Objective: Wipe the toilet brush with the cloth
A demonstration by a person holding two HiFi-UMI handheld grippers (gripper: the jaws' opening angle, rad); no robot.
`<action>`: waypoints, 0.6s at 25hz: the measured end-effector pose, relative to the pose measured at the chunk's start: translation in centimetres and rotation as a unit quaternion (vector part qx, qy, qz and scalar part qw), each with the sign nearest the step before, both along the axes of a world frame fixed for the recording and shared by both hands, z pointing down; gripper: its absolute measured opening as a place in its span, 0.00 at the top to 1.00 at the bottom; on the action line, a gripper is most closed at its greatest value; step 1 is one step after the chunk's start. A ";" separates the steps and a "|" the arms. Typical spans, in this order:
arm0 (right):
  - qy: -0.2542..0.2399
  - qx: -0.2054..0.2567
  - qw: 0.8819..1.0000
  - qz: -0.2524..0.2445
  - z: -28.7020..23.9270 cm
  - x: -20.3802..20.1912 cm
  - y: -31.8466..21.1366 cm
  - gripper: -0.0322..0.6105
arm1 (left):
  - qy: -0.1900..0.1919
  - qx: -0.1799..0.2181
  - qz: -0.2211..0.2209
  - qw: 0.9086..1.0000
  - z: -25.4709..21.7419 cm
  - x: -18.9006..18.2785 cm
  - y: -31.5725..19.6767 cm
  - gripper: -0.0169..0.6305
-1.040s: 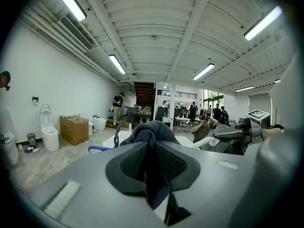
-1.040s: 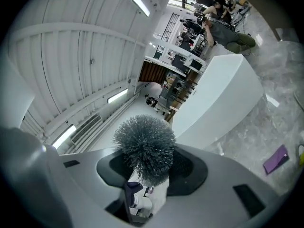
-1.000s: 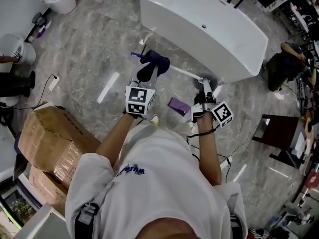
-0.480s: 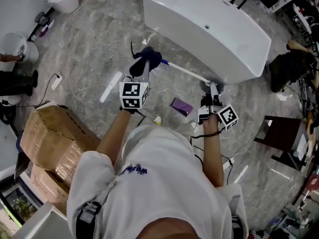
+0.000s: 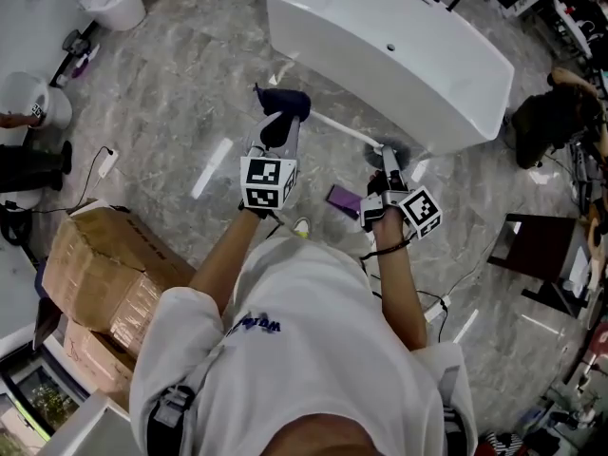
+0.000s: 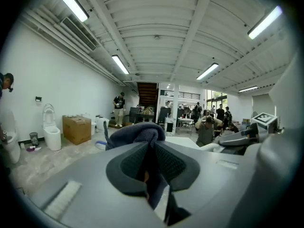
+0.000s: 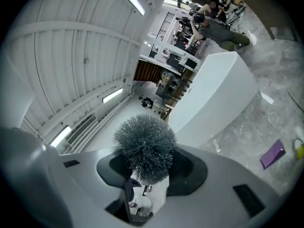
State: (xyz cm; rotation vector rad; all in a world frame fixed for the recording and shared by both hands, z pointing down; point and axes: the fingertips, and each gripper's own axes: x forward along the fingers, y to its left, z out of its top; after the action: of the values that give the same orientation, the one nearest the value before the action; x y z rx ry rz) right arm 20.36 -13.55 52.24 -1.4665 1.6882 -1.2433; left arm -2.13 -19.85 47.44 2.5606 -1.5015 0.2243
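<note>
Claws are both gripping: the right claw [image 5: 389, 167] is pinching the toilet brush [image 5: 342, 131] just below its bristle head [image 7: 144, 146], and the white handle is running leftward and away to the left claw [image 5: 279, 133], which is clamping the cloth [image 5: 285, 103] at its far end.

I find no text I can read. The blue print on my shirt [image 5: 253, 325] is too blurred; the cubes on my left gripper [image 5: 281, 131] and right gripper [image 5: 388, 158] bear only square markers.
</note>
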 end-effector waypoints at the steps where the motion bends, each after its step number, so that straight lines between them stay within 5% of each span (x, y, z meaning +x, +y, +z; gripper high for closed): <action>1: 0.001 -0.003 1.000 -0.004 -0.1 -0.7 -0.2 0.67 | 0.002 0.000 0.011 1.000 -0.1 1.2 0.4 0.91; 7: 0.002 -0.012 1.000 -0.027 -0.6 -4.0 -1.1 0.68 | 0.009 0.002 0.067 0.998 -0.4 6.2 2.5 0.91; 15: 0.009 -0.018 0.999 -0.032 -0.3 -5.0 -1.8 0.68 | 0.026 -0.005 0.092 0.995 -0.5 8.1 3.4 0.91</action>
State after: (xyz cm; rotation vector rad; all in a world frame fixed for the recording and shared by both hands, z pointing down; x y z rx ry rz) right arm 15.31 -15.32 51.92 -1.4594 1.7458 -1.3055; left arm 5.99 -16.50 46.92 2.6761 -1.2439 0.1862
